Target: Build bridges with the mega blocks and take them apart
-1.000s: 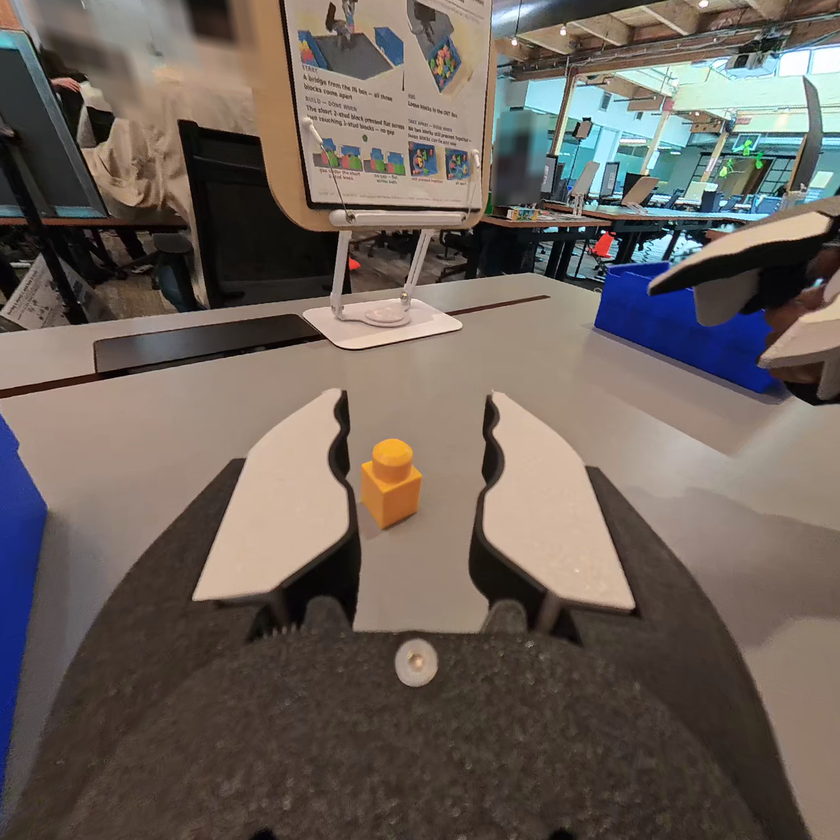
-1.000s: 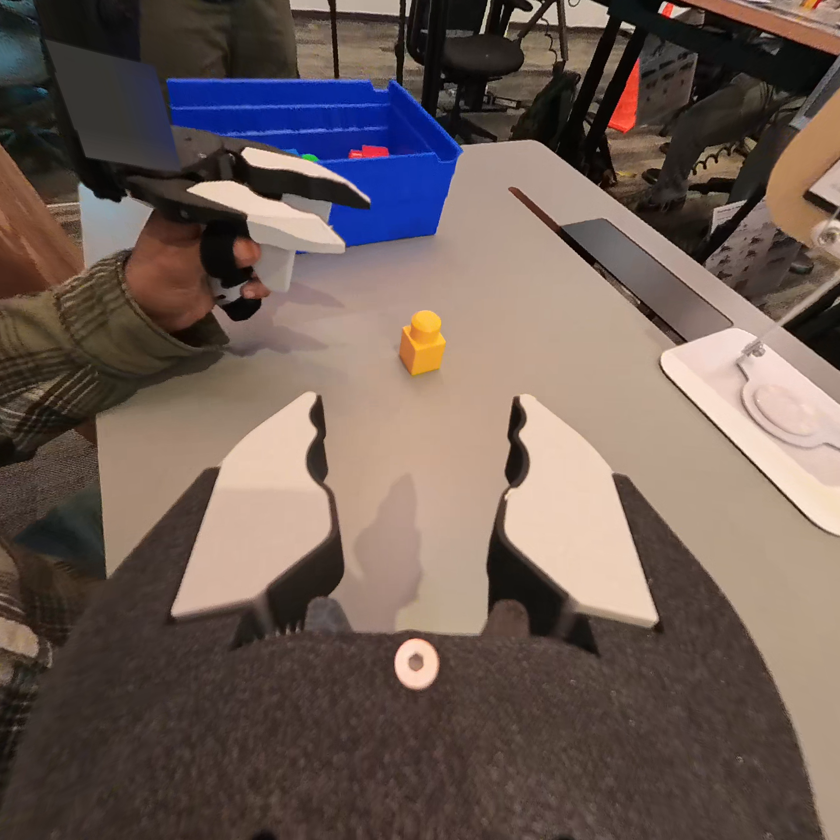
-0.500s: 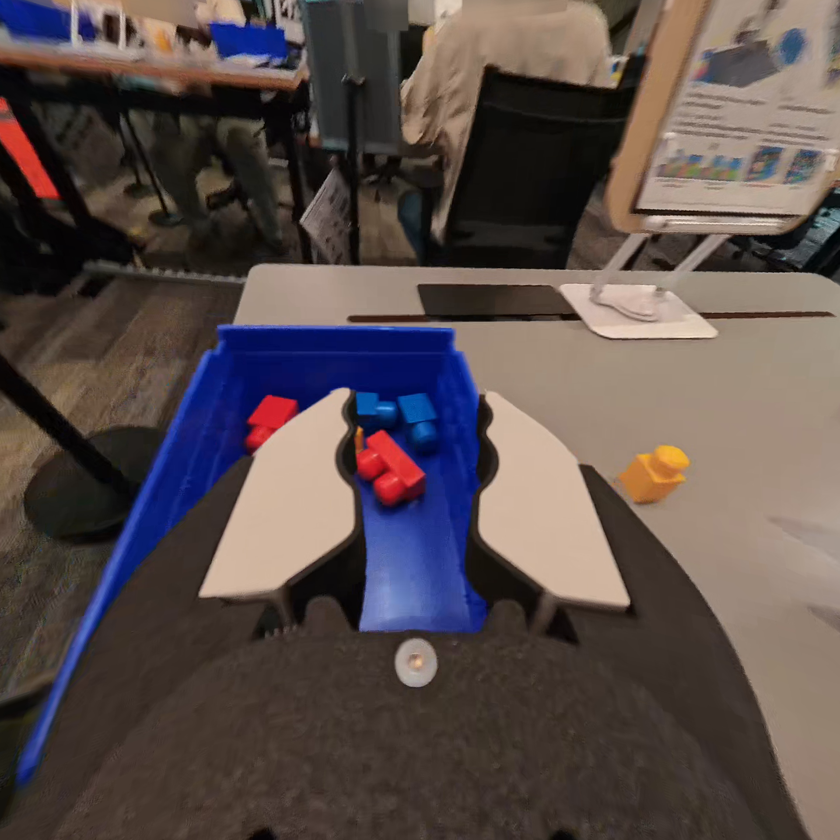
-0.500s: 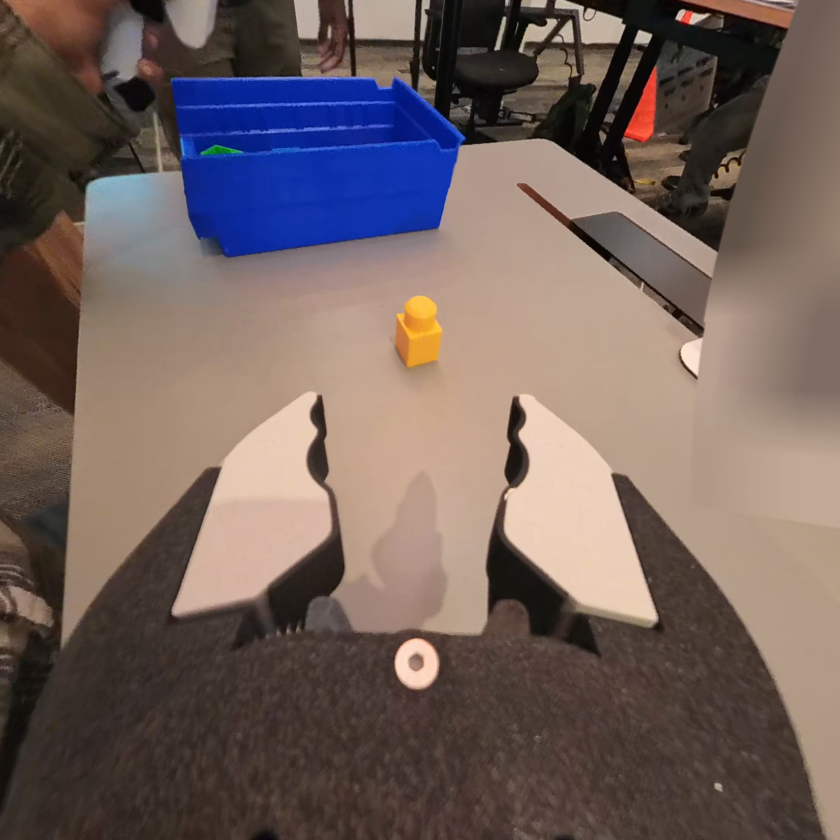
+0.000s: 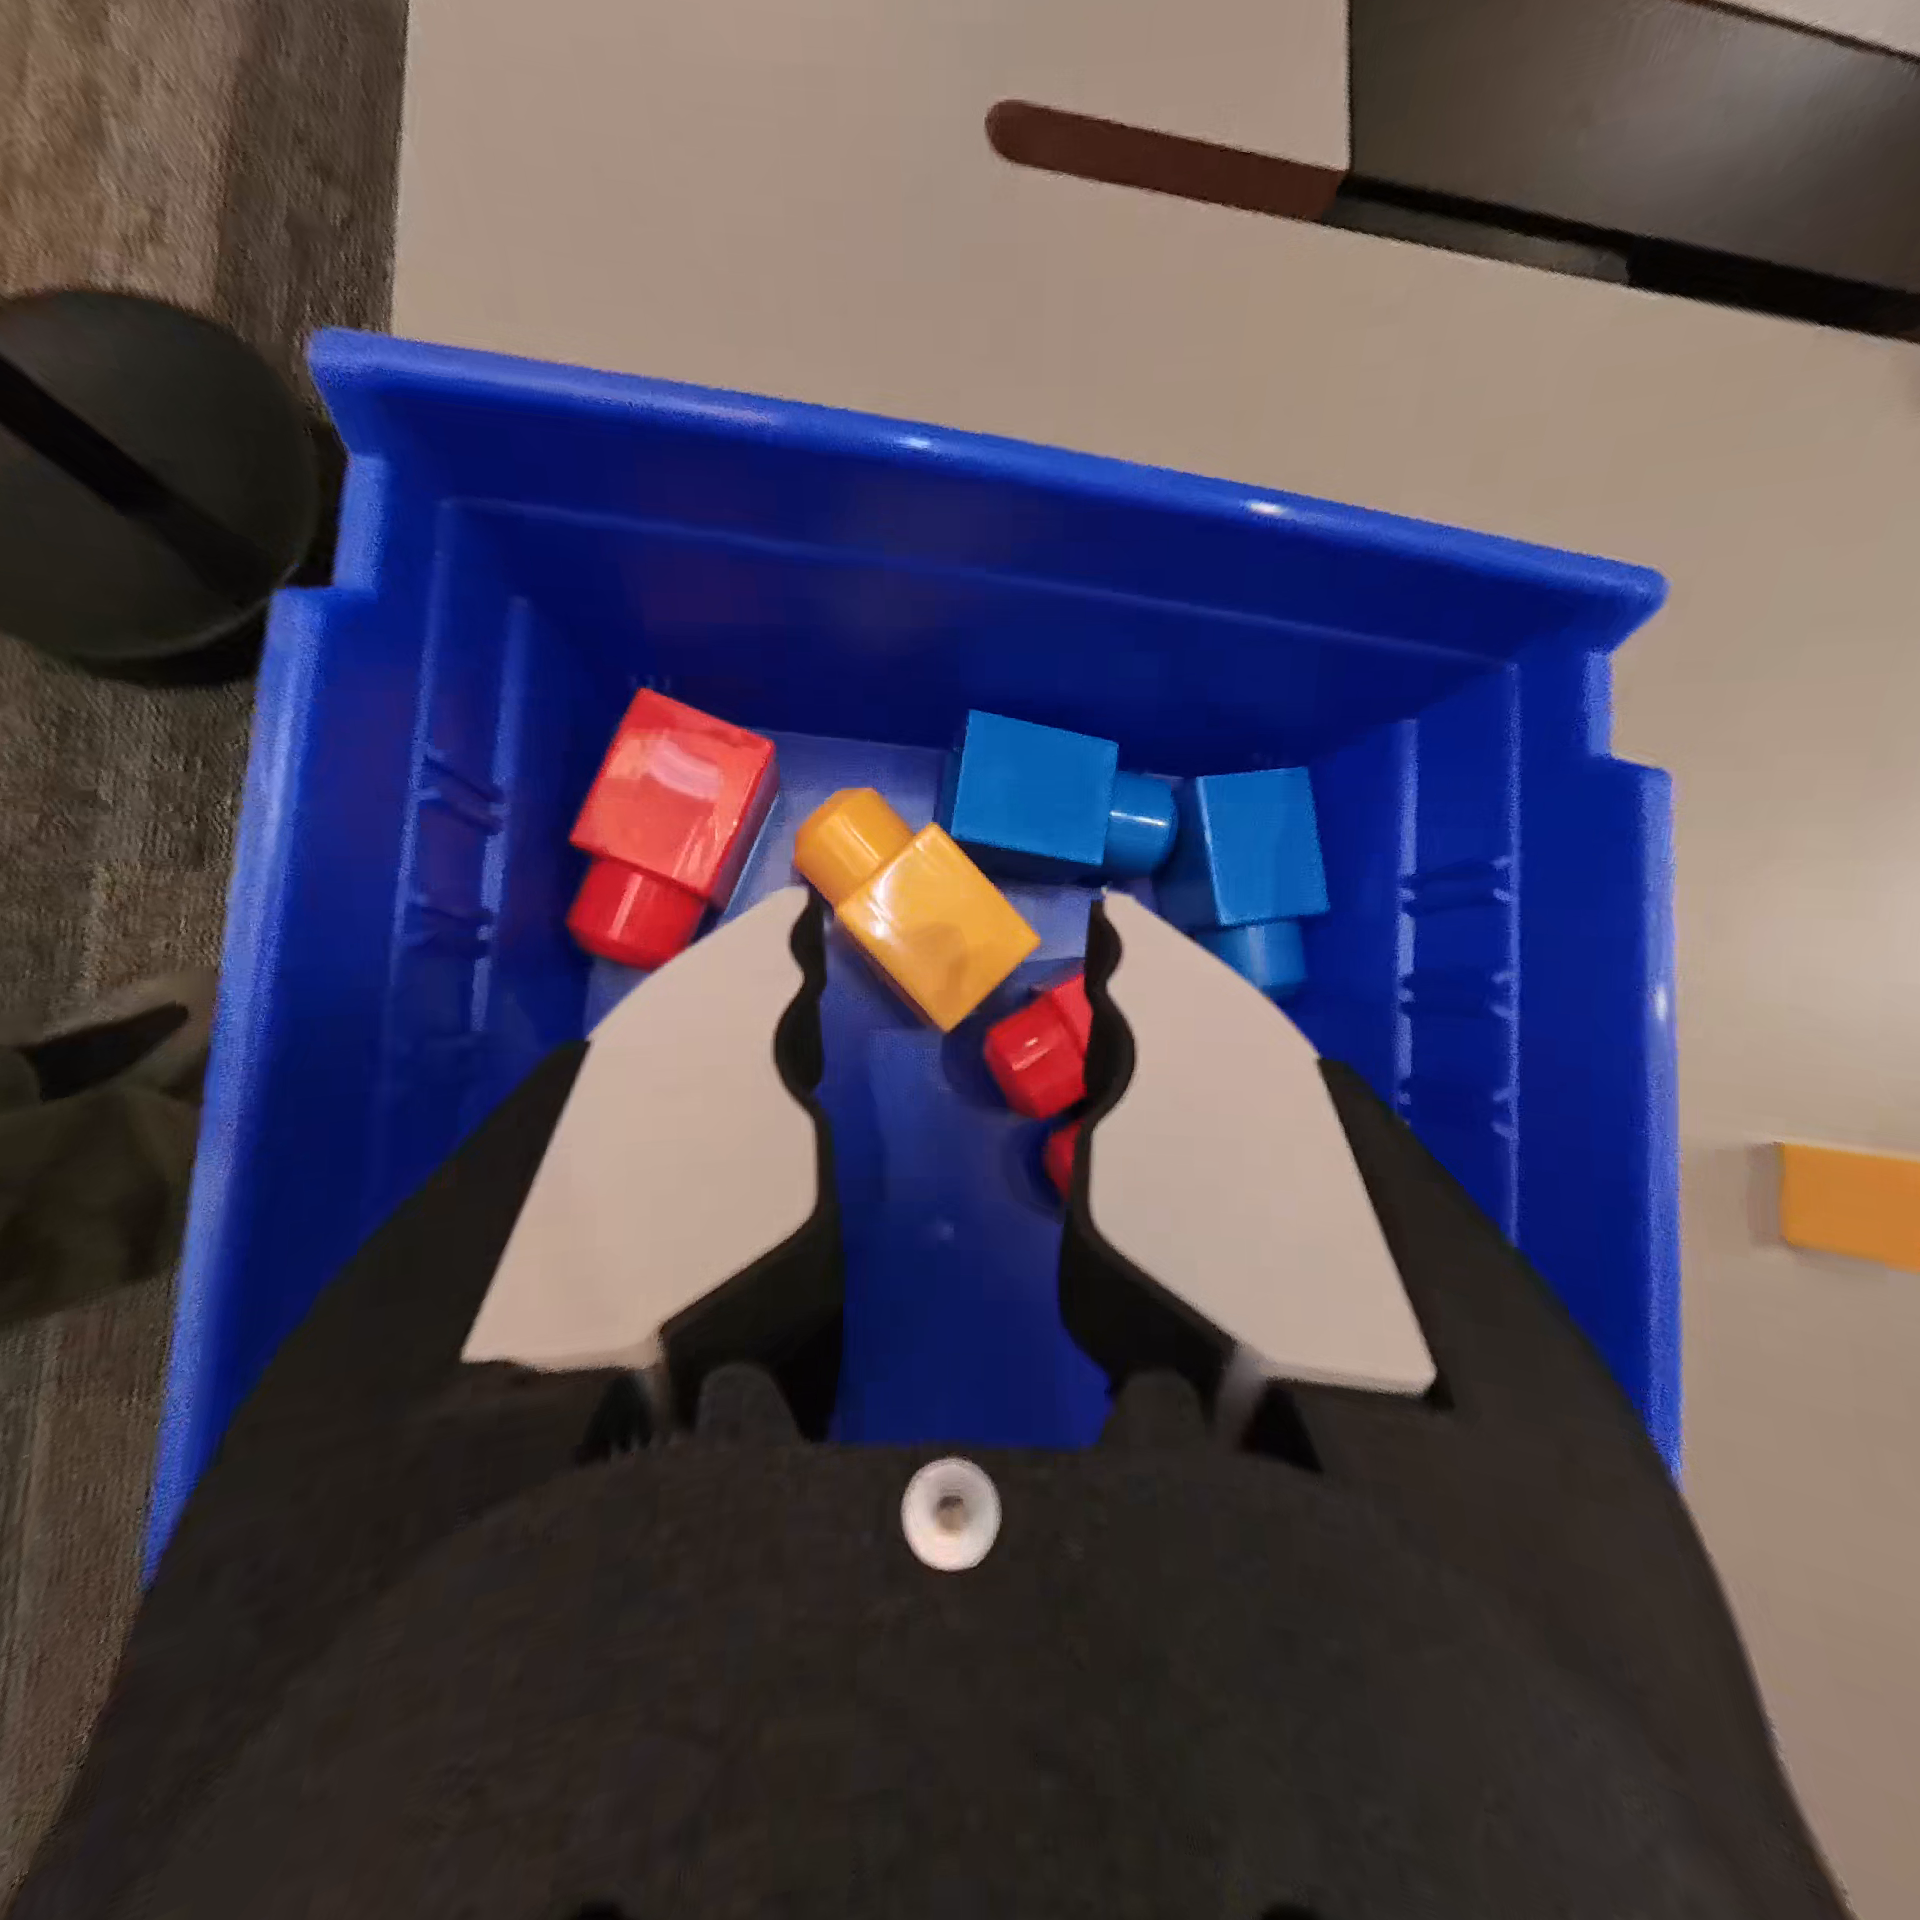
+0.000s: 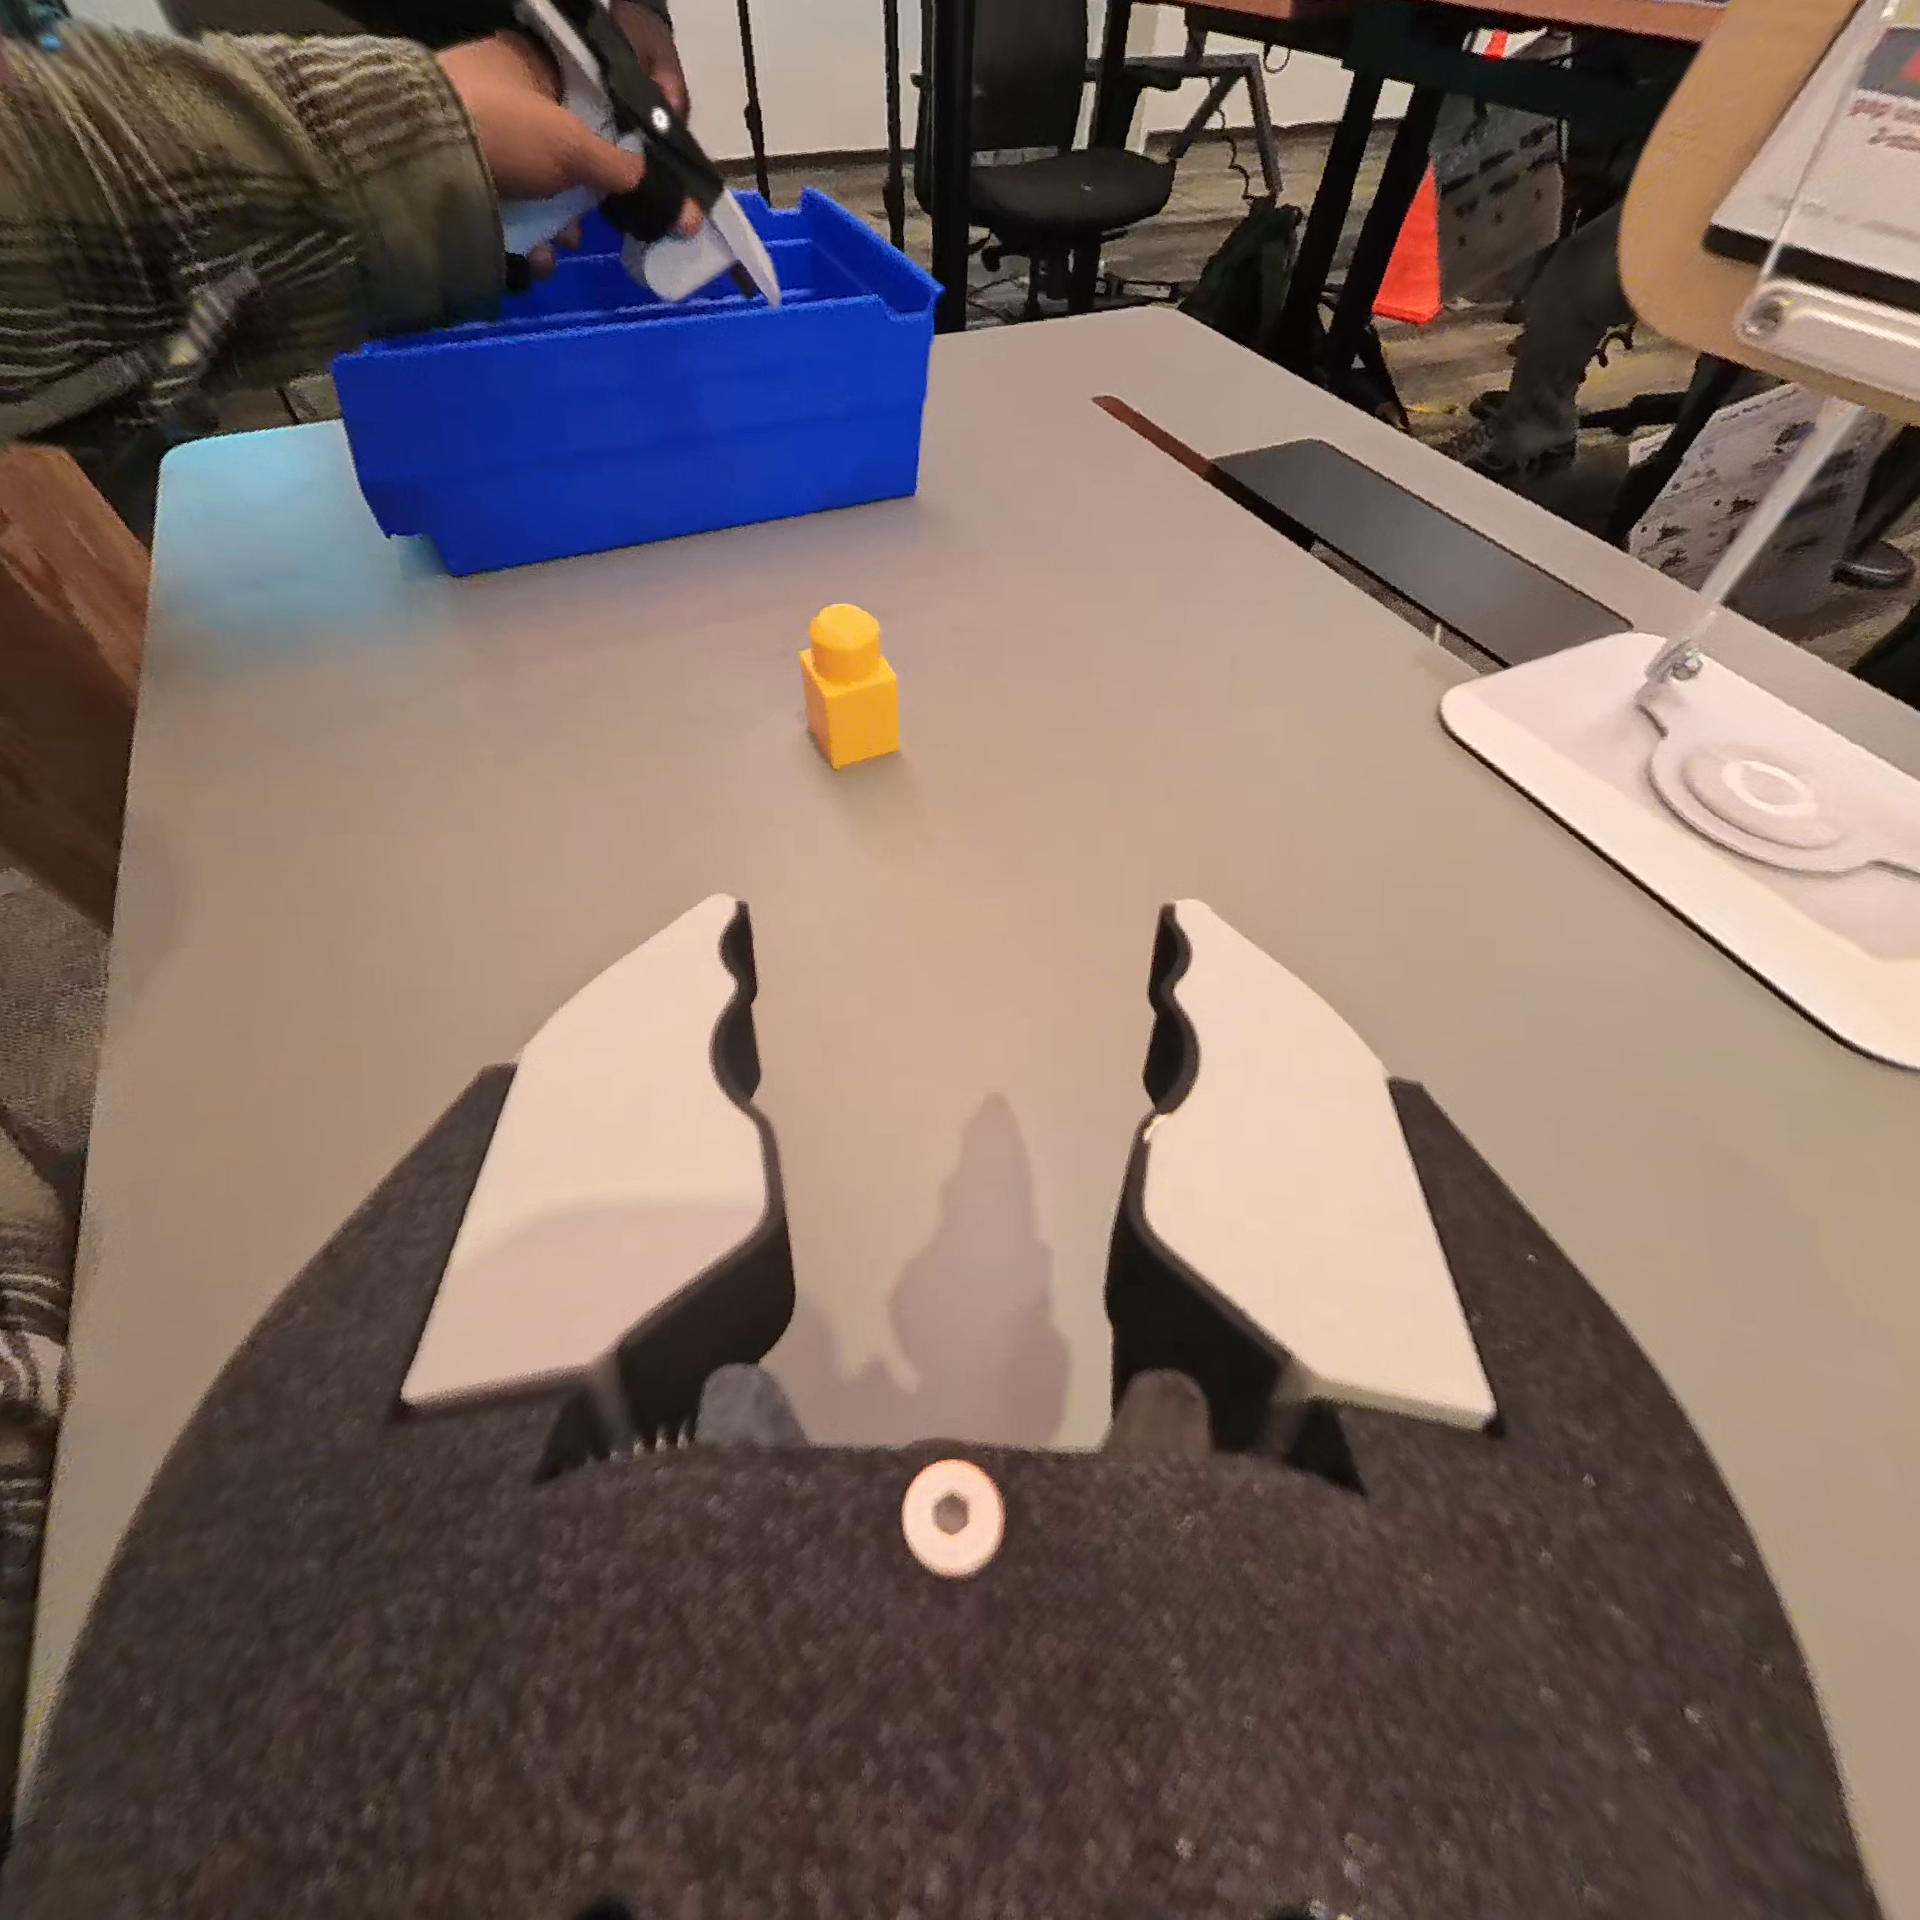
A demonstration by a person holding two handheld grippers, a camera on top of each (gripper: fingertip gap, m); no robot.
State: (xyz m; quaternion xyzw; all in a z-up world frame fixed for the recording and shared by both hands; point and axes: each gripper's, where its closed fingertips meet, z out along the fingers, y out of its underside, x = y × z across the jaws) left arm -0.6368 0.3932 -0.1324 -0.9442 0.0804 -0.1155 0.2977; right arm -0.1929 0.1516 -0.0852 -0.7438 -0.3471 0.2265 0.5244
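Note:
My left gripper (image 5: 951, 914) is open and points down into a blue bin (image 5: 935, 488). In the bin lie a yellow block (image 5: 920, 925) just beyond my fingertips, a red block (image 5: 665, 821) at the left, two blue blocks (image 5: 1029, 790) (image 5: 1252, 852) at the back right, and a longer red block (image 5: 1039, 1049) partly hidden by my right finger. My right gripper (image 6: 951, 914) is open and empty, low over the grey table. A single yellow block (image 6: 850, 691) stands upright on the table ahead of it. The left gripper (image 6: 717, 260) shows above the bin (image 6: 644, 416) in the right wrist view.
The yellow block on the table shows at the left wrist view's right edge (image 5: 1849, 1205). A white stand base (image 6: 1704, 821) holding an instruction board sits at the right. A dark strip (image 6: 1403, 540) is set into the table's far side. Chairs and desks stand beyond the table.
My left gripper has swung away from the yellow block on the table to the bin and now tilts down into it. My right gripper has stayed in place, open.

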